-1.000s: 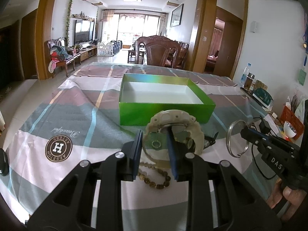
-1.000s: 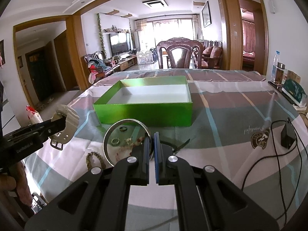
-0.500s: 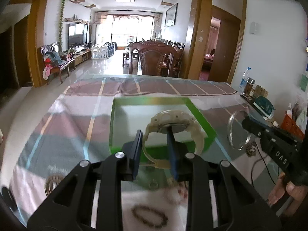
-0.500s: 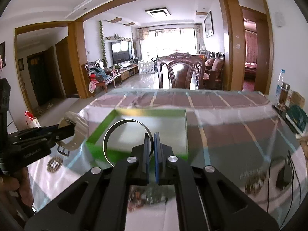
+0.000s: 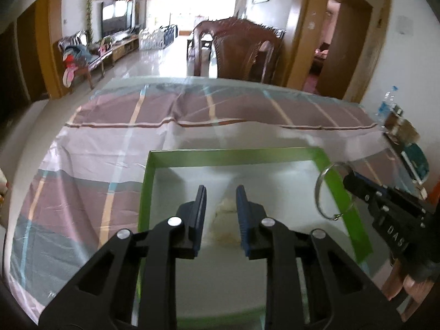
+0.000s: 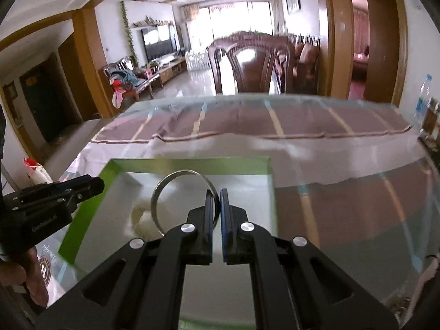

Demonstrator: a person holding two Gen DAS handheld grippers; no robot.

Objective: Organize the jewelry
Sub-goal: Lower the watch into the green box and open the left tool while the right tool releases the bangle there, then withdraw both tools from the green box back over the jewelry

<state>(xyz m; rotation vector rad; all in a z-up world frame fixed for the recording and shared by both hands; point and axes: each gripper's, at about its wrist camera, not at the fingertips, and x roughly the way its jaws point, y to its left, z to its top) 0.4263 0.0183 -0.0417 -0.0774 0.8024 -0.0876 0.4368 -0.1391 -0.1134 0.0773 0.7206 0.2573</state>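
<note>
Left gripper [image 5: 218, 192] fingers apart, empty, over the box [image 5: 233, 156]; watch [image 5: 225, 220] blurred on box floor, frame centre. Right gripper [image 6: 216, 195] pinches bangle [image 6: 181, 192].

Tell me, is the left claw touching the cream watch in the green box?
Apart. In the left wrist view, the left claw stands open above the cream watch, which lies blurred on the floor of the green box, with white floor showing beside each finger.

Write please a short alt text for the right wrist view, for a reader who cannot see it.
The right tongs pinch a thin silver bangle above an open green box on a striped tablecloth. A cream watch lies blurred inside the box, and the left tongs reach in from the left edge.
</note>
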